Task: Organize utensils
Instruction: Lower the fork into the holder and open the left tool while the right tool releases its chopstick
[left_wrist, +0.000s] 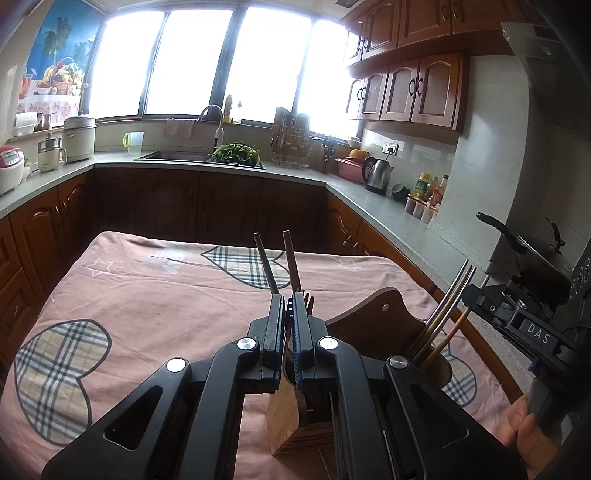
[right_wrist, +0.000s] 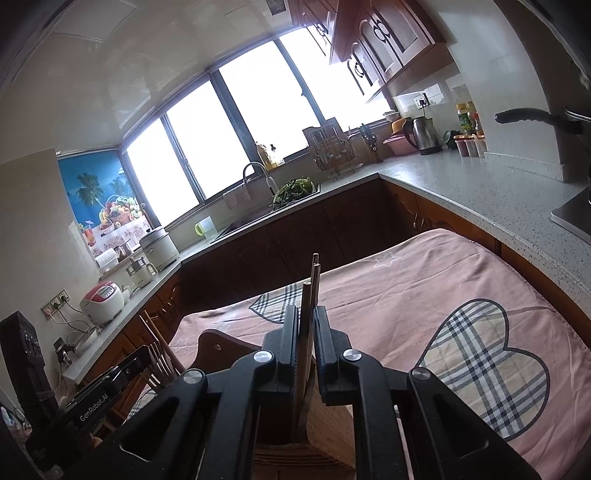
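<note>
My left tongs (left_wrist: 290, 306) pinch two chopsticks (left_wrist: 291, 258) pointing up-frame; right tongs (right_wrist: 306, 325) barely parted around upright chopsticks (right_wrist: 308, 314), whose lower ends are hidden in the holder (right_wrist: 328, 424).

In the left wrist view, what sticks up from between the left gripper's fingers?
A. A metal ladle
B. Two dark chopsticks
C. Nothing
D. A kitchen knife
B: two chopsticks rise in a V from the left gripper, above the wooden holder on the pink cloth.

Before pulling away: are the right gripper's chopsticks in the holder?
In: the chopsticks run down between the fingers into the holder.
</note>
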